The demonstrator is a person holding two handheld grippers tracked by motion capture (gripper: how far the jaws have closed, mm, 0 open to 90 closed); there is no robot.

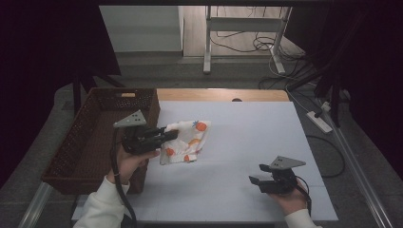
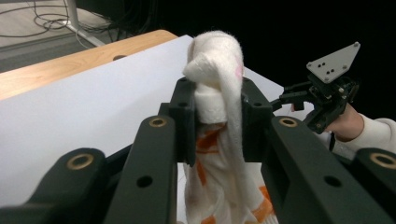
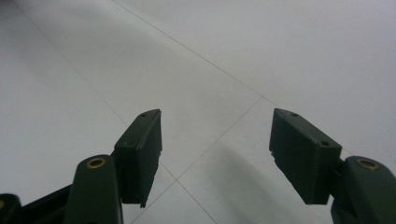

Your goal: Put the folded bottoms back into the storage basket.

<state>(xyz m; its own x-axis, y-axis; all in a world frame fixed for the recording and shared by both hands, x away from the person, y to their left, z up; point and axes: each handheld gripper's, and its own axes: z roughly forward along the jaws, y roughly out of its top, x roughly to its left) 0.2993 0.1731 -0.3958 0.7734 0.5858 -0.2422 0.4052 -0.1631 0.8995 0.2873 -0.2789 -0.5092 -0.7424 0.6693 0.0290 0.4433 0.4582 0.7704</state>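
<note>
A white cloth with orange fruit prints [image 1: 186, 141] lies bunched on the white table top, just right of the brown basket. My left gripper [image 1: 172, 134] is shut on the cloth's upper left edge. In the left gripper view the cloth [image 2: 218, 84] stands pinched between the two black jaws of that gripper [image 2: 216, 116] and hangs down below them. My right gripper [image 1: 257, 175] sits low at the table's front right, open, well apart from the cloth. The right gripper view has that gripper [image 3: 215, 140] with jaws spread wide over bare table.
A brown wicker basket [image 1: 83, 142] stands along the table's left side, close behind my left hand. The white mat [image 1: 252, 128] covers the wooden table [image 1: 223, 94]. A desk frame and cables lie on the floor beyond; a power strip [image 1: 319, 121] is at right.
</note>
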